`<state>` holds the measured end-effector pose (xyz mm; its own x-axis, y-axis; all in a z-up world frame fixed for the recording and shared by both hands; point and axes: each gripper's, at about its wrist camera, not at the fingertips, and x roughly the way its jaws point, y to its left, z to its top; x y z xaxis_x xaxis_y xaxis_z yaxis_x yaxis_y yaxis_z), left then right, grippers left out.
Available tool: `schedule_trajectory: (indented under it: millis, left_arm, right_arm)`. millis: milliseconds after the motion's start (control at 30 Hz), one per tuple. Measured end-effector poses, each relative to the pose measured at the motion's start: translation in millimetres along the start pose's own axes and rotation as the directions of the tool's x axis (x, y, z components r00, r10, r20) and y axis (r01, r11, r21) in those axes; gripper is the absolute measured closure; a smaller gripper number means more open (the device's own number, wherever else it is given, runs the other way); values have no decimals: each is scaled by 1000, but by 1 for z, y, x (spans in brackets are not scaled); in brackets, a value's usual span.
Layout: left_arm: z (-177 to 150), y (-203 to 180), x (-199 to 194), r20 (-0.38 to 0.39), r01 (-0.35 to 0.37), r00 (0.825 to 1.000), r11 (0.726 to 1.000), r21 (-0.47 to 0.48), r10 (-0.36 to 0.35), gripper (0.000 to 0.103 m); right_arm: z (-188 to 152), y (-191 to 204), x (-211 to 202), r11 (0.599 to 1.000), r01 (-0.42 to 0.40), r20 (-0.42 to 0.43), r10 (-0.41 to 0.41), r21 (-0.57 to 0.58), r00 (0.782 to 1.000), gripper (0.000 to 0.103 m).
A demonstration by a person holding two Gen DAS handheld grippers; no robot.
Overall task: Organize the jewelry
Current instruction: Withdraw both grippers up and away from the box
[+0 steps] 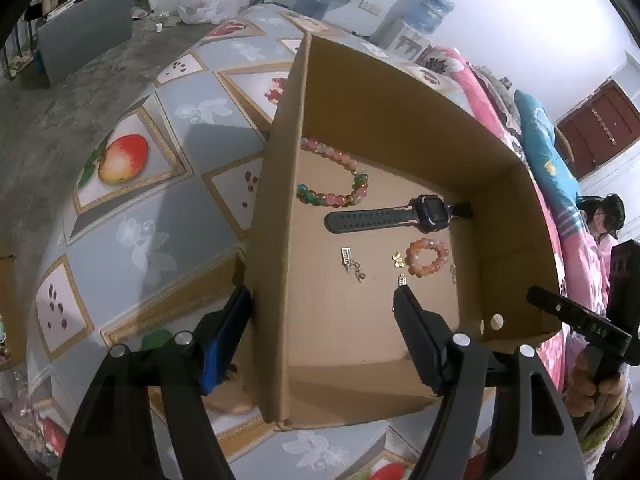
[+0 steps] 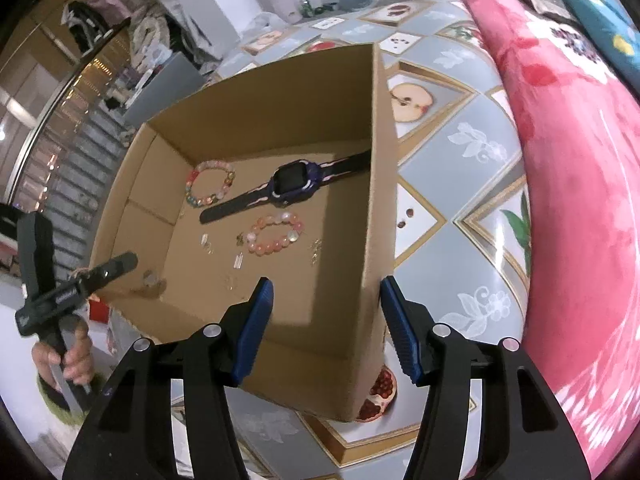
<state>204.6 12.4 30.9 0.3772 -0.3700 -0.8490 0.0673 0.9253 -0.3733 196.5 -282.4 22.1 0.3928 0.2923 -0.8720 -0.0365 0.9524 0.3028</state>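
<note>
Left wrist view: the left gripper (image 1: 324,308) has its jaws apart, straddling the left wall of the box (image 1: 280,240): one finger is outside over the tablecloth (image 1: 192,128), the other inside above the box floor. Nothing is clamped. The jewelry lies on the floor of the box toward its far half. Count here: one watch (image 1: 400,214), one multicoloured bead bracelet (image 1: 340,180) at the far left, one smaller orange bead bracelet (image 1: 426,258) near the right, one gold butterfly charm (image 1: 398,259) just beside it, and three small metal pieces, one at (image 1: 352,268), one at the inner fingertip, one by the right wall. The right gripper shows at the right edge, held in a hand (image 1: 592,380).

Right wrist view: the right gripper (image 2: 326,320) is likewise spread, straddling the box's right wall, gripping nothing. The same watch (image 2: 292,184) and two bracelets (image 2: 210,184), (image 2: 276,232) show; the small pieces are blurred, so I cannot count them surely here.

Judged from this, the pieces are already dropped in and the step in hand is tidying or pulling clear. To do it well, lift each gripper straight up so no finger catches a wall and tips the light box. If a small piece needs shifting, bring both fingers inside first and pinch low.
</note>
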Motion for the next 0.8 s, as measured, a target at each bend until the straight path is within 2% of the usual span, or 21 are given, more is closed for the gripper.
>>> schedule_trajectory:
  millis: [167, 367, 567, 800]
  left_arm:
    - [-9, -4, -15, 28, -5, 1000, 1000, 22, 4, 33]
    - [-40, -2, -40, 47, 14, 999, 1000, 22, -15, 33]
    - [-77, -2, -51, 34, 37, 999, 999, 28, -38, 33]
    - [-97, 5, -50, 32, 38, 999, 999, 19, -39, 32]
  right_arm:
    - [-15, 6, -16, 1000, -8, 34, 8, -2, 999, 49]
    - [-62, 20, -38, 998, 14, 63, -10, -55, 998, 49]
    - [-97, 22, -47, 999, 39, 69, -37, -32, 997, 49]
    - [-119, 15, -40, 1000, -5, 70, 4, 18, 998, 49]
